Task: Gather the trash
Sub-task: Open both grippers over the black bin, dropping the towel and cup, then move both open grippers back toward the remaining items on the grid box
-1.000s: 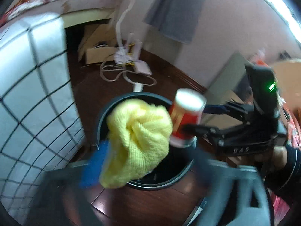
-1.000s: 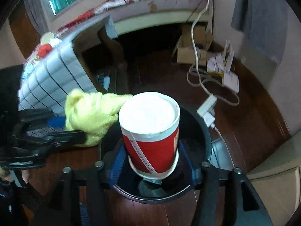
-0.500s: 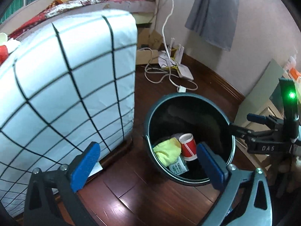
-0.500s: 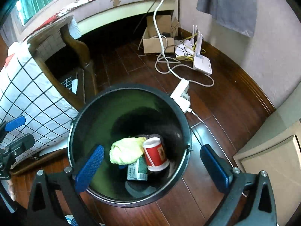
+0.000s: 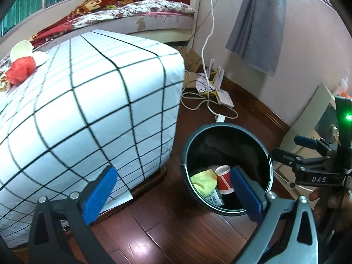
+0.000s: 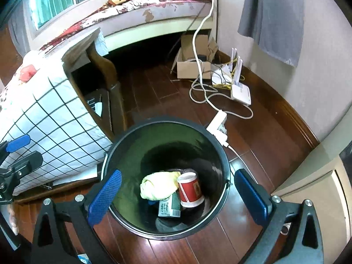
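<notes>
Down at the bottom of the black bin (image 6: 123,154) lie a crumpled yellow cloth (image 6: 157,186), a red paper cup (image 6: 190,190) on its side touching the cloth, and a small green-and-white carton (image 6: 168,206) partly under both. Above the bin's near rim the right gripper (image 6: 179,194) hangs with jaws spread wide, empty. Left of the bin, the left gripper (image 5: 173,195) is likewise apart, holding nothing.

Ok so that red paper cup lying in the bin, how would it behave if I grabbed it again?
The red paper cup looks like thin paper, so it is probably light and would crush under a hard squeeze. It lies on its side against the yellow cloth in the black bin, so a nudge would likely roll it. Its smooth wall may slip.
</notes>
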`<state>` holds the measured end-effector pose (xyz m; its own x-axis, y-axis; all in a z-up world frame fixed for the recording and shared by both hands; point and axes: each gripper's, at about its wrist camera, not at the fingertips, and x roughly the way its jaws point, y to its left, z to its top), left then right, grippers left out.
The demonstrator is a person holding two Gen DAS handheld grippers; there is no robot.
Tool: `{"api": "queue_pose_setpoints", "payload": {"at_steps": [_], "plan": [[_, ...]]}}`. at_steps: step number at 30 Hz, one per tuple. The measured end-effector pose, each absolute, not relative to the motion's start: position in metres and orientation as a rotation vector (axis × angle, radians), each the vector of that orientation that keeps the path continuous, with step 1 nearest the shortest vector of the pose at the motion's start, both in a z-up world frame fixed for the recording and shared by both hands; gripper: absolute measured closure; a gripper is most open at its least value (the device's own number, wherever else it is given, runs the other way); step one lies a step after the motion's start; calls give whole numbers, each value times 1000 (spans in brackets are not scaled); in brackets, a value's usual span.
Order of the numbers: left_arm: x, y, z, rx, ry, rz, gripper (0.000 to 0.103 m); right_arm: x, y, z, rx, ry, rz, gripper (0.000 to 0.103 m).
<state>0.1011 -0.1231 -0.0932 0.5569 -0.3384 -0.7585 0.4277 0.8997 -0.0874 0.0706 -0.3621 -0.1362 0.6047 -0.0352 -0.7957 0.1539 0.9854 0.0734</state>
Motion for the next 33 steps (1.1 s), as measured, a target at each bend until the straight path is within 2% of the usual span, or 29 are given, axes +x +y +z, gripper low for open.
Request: {"api": "queue_pose_setpoints", "payload": {"at_steps": [14, 33], "plan": [[94, -64, -55, 19, 765, -325, 1, 77, -313, -89, 93, 820, -41, 0], [112, 79, -22, -78, 675, -34, 1, 136, -177, -27, 7, 710, 175, 0]]}}
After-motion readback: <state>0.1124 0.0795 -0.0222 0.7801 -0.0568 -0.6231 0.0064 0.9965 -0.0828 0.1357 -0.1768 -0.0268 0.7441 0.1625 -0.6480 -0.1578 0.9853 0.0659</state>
